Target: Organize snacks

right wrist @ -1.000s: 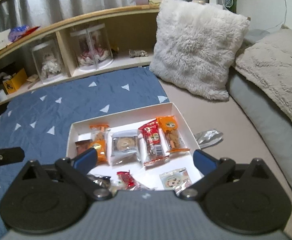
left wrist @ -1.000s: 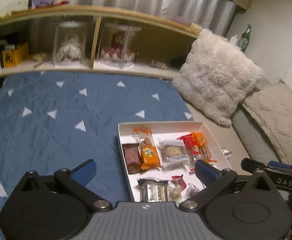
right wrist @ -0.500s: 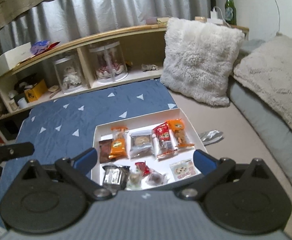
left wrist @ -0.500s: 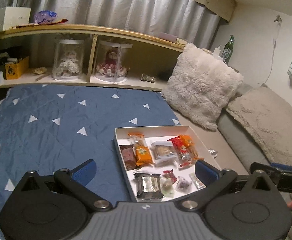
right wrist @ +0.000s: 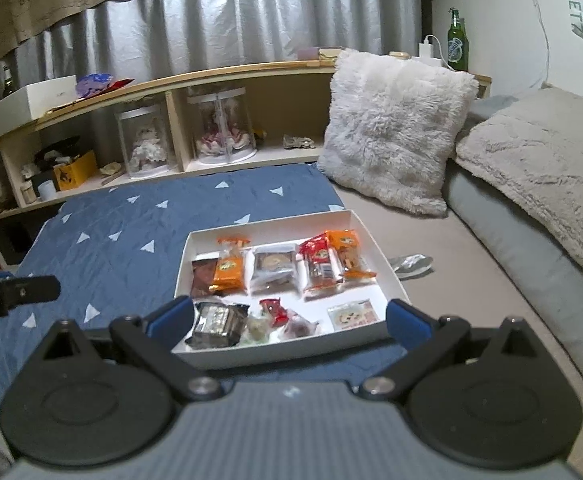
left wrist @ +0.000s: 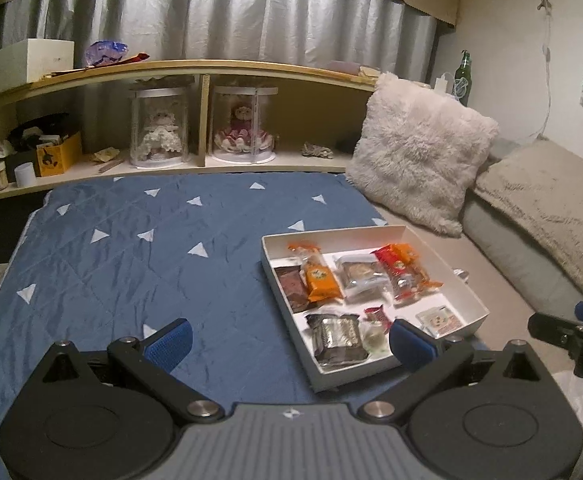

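Observation:
A shallow white box [left wrist: 463, 286] [right wrist: 355, 222] lies on the blue quilt and holds several wrapped snacks: an orange packet [left wrist: 320, 278] [right wrist: 229, 270], a brown bar [left wrist: 290, 285], a clear-wrapped cookie [right wrist: 273, 266], a red packet [right wrist: 318, 264] and a silver pack [left wrist: 336, 336] [right wrist: 216, 322]. A silver wrapper [right wrist: 411, 264] lies on the bed just right of the box. My left gripper [left wrist: 289, 342] is open and empty, above the quilt near the box's front left corner. My right gripper [right wrist: 287, 316] is open and empty, raised before the box's front edge.
The blue quilt [left wrist: 131, 248] with white triangles stretches left of the box. A fluffy cushion [right wrist: 395, 132] and a beige blanket [right wrist: 543, 160] sit at the right. A wooden shelf [left wrist: 203, 120] with doll cases runs along the back; a green bottle [right wrist: 457, 42] stands behind the cushion.
Both grippers have pulled back and risen from the box, which now looks smaller and farther. Both stay open. The snacks have not moved.

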Tool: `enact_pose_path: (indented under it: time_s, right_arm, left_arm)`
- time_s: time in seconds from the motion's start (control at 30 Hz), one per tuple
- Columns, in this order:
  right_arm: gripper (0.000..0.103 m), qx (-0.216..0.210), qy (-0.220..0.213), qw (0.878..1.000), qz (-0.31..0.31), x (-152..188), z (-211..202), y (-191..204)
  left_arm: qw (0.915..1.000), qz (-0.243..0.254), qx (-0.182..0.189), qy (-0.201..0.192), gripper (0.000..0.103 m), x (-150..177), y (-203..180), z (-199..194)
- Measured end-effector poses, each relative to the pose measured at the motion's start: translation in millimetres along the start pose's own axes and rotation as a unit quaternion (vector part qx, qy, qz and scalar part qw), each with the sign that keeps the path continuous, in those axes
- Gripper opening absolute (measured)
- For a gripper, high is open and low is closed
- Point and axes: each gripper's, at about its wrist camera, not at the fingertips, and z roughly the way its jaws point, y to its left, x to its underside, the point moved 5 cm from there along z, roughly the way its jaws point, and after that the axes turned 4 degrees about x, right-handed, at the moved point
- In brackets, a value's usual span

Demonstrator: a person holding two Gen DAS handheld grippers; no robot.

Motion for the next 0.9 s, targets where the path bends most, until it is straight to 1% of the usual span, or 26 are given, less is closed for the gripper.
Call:
enact_pose_path:
  time_s: [0.13,0.3,0.5,0.9]
  right_arm:
    - [0.103,0.011,-0.015,1.0,-0.014,13,1,1]
    - [0.103,0.032,-0.024,0.999,-0.033,27,6,0]
    - [0.103,0.025,-0.035,0.999,-0.032,32,9,0]
    - [0.103,0.025,-0.027,0.999,-0.036,34,15,2]
  left_arm:
    - [0.9998,0.005,-0.021,-0.005,0.103,15,3,1]
    - [0.9993,0.007,-0.035,-0.008,0.103,25,5,3]
    - [0.9986,0.021,-0.047,-0.012,0.103,33,6,9]
    - [0.9988,0.014,-0.047,-0.005,0.103,35,8,11]
